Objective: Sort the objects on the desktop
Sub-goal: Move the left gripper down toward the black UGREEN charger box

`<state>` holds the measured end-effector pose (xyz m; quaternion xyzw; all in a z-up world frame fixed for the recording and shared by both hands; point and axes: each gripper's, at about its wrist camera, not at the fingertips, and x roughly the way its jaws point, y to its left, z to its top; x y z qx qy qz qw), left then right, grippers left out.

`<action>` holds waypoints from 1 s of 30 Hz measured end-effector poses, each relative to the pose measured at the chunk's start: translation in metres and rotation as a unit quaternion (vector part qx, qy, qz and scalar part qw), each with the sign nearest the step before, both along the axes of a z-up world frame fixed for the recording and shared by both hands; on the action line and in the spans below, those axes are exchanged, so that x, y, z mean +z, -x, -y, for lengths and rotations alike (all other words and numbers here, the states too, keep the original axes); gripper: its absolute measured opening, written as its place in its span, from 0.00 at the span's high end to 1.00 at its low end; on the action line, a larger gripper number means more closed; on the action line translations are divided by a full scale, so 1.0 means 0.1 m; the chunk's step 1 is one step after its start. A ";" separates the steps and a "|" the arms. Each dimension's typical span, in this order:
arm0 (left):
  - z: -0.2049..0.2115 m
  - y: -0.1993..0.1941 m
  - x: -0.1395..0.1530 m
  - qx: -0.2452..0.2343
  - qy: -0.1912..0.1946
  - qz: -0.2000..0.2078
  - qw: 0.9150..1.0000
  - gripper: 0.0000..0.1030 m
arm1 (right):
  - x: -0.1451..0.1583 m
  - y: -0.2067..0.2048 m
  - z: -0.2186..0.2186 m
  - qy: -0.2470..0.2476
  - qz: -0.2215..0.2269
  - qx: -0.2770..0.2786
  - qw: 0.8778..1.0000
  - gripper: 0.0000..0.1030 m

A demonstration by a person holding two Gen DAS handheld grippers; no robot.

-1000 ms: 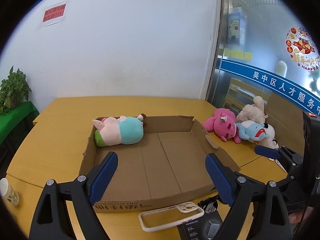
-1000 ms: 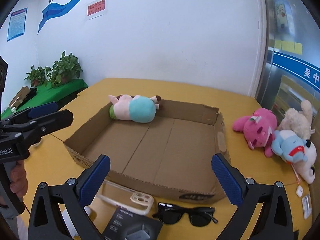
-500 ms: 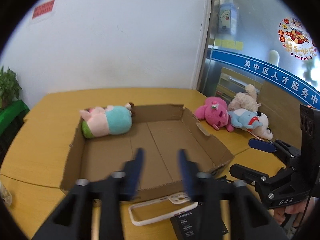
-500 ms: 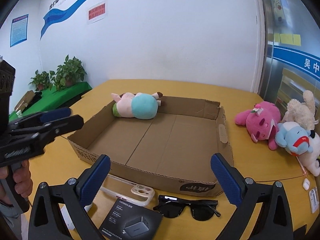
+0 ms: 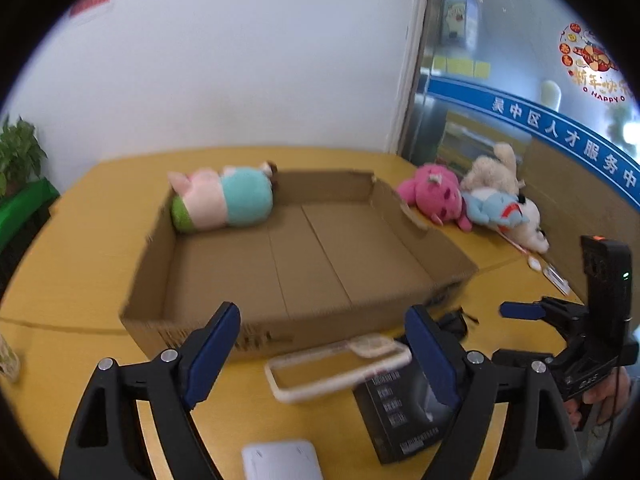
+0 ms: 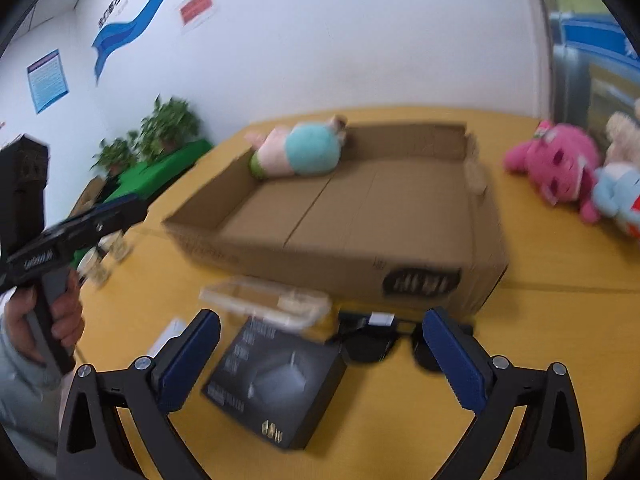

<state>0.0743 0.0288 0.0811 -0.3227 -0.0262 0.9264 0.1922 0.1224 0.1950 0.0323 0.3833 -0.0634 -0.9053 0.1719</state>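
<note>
A shallow cardboard box (image 5: 280,320) (image 6: 332,256) sits on the yellow table and holds a pink and teal plush (image 5: 224,202) (image 6: 300,152) in its far left corner. In front of it lie a clear phone case (image 5: 340,366) (image 6: 268,300), a black product box (image 5: 400,412) (image 6: 276,380) and black sunglasses (image 6: 384,344). My left gripper (image 5: 322,356) is open and empty above the phone case. My right gripper (image 6: 320,356) is open and empty above the black box and sunglasses.
A pink plush (image 5: 434,196) (image 6: 556,168), a blue plush (image 5: 496,208) and a beige plush (image 5: 496,168) lie right of the box. A white flat item (image 5: 280,460) lies at the near edge. Potted plants (image 6: 168,128) stand at the left.
My left gripper closed partway half a second ago and is open again. Both grippers have dropped lower and nearer to the items in front of the box.
</note>
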 end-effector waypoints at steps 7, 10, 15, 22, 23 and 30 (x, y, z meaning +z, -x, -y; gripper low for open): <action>-0.27 -0.16 -0.64 -0.059 -0.039 0.122 0.990 0.18 | -0.60 -0.35 -0.07 -0.009 0.070 0.023 0.997 0.00; -0.39 -0.15 -0.79 -0.081 -0.052 0.149 0.984 0.18 | -0.72 -0.40 -0.11 -0.013 0.082 0.001 0.997 0.08; -0.49 -0.10 -0.89 -0.066 -0.045 0.161 0.984 0.19 | -0.71 -0.45 -0.09 -0.013 0.054 -0.007 0.998 0.46; -0.43 -0.06 -1.03 -0.063 -0.064 0.184 0.979 0.19 | -0.66 -0.51 0.05 -0.006 0.018 0.022 1.000 0.00; -0.42 -0.04 -1.07 -0.062 -0.073 0.191 0.977 0.19 | -0.65 -0.51 0.08 -0.010 0.014 0.029 0.999 0.00; -0.48 -0.08 -1.16 -0.104 -0.109 0.215 0.965 0.23 | -0.67 -0.36 0.38 -0.031 0.019 0.083 0.996 0.00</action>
